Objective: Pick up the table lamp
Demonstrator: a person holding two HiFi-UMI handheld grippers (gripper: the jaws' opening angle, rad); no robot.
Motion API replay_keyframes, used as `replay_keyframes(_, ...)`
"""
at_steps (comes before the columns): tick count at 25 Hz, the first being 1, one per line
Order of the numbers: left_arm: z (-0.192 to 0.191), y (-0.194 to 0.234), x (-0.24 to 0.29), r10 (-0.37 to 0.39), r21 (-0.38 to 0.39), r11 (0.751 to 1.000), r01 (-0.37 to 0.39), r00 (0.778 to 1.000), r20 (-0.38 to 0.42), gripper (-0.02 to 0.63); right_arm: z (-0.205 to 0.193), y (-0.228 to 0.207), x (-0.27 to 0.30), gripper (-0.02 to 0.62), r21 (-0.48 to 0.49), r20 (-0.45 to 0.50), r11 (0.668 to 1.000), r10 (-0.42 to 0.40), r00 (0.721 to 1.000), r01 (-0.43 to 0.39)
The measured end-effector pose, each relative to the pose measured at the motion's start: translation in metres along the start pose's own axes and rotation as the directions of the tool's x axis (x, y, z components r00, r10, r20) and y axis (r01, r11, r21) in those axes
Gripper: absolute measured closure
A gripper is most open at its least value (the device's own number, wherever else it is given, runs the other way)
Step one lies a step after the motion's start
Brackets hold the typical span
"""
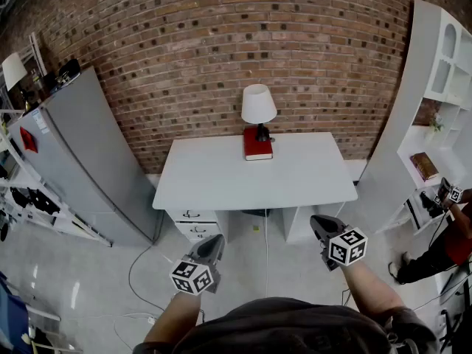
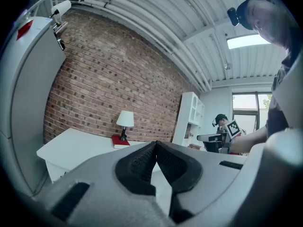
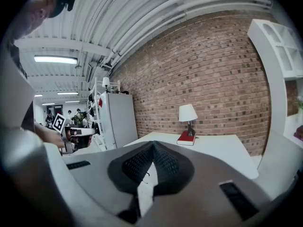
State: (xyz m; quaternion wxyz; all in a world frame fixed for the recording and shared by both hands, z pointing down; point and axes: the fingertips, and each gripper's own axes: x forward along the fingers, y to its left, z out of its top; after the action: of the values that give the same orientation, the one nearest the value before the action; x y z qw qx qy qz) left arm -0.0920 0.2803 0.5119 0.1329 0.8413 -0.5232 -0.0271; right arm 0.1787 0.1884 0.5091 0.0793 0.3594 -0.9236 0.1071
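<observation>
Left claw [image 1: 214,239] and right claw [image 1: 316,220] pressed together, empty; table lamp [image 1: 258,113] stands on red book [image 1: 257,147].

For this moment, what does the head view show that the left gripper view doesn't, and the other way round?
Head view only: the drawers and a floor cable. Left gripper view only: ceiling pipes, a window, and the left gripper with jaws closed together. Both: the table lamp standing on a red book on the white desk, against the brick wall.
</observation>
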Motion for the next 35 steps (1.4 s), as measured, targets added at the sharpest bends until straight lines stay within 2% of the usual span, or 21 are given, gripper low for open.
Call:
replay_keyframes(11, 0.002, -0.007, -0.002, 0.011, -0.001, 1.0, -0.011, 1.0, 0.009, 0.603, 0.005, -0.003, -0.006, 0.603, -0.006, -0.001, 1.0, 0.009, 1.0, -0.009)
replay_keyframes(17, 0.001, -0.016, 0.003, 0.027, -0.005, 1.0, -0.027, 1.0, 0.015, 0.603, 0.006, -0.015, -0.012, 0.601, 0.033, 0.0, 0.999, 0.008, 1.0, -0.008)
replay_keyframes(35, -0.011, -0.096, 0.066, 0.045, -0.008, 0.999, -0.044, 0.999, 0.027, 0.603, 0.001, -0.075, -0.053, 0.601, 0.001, -0.01, 0.998, 0.07, 0.997, -0.07)
